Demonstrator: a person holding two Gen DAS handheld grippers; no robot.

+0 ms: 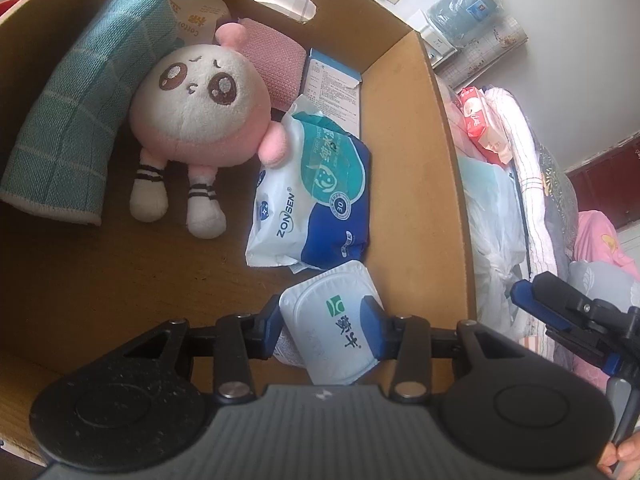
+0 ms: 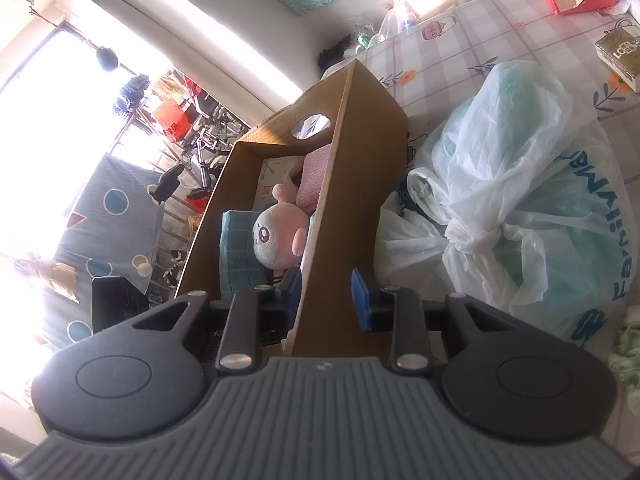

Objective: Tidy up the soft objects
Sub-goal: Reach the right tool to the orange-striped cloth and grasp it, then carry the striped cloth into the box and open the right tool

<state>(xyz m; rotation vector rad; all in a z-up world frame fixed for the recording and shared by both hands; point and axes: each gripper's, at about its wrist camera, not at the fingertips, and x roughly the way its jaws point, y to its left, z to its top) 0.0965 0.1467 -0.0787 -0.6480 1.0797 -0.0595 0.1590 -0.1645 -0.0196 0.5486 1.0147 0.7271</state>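
Your left claw (image 1: 326,330) had the white pouch (image 1: 334,320) pinched between its blue pads, one pad on each side, down in the near right corner of the box (image 1: 420,128). The pouch sat just near the blue wipes pack (image 1: 312,196), with the pink plush (image 1: 192,120) and the teal towel (image 1: 76,120) further left, and a pink cloth (image 1: 272,64) and a blue carton (image 1: 332,84) at the far end. So the box was already well filled, and this looked like a placing step.

Your right claw (image 2: 326,298) stood narrow but not closed, straddling the right wall of the box with one pad inside and one outside; no pad pressed on the cardboard, as far as I could tell, and it held nothing. From the left view it hung out to the right (image 1: 560,312), just outside that wall.

To finish well, you wanted the pouch low on the floor of the box before letting go, flat beside the wipes and not propped on them. Ease the pads apart gently, because a soft pouch can cling to one pad and flip. Keep the right claw clear of the wall so the box doesn't shift. A tied plastic bag (image 2: 500,200) waited on the bed to the right, perhaps next.
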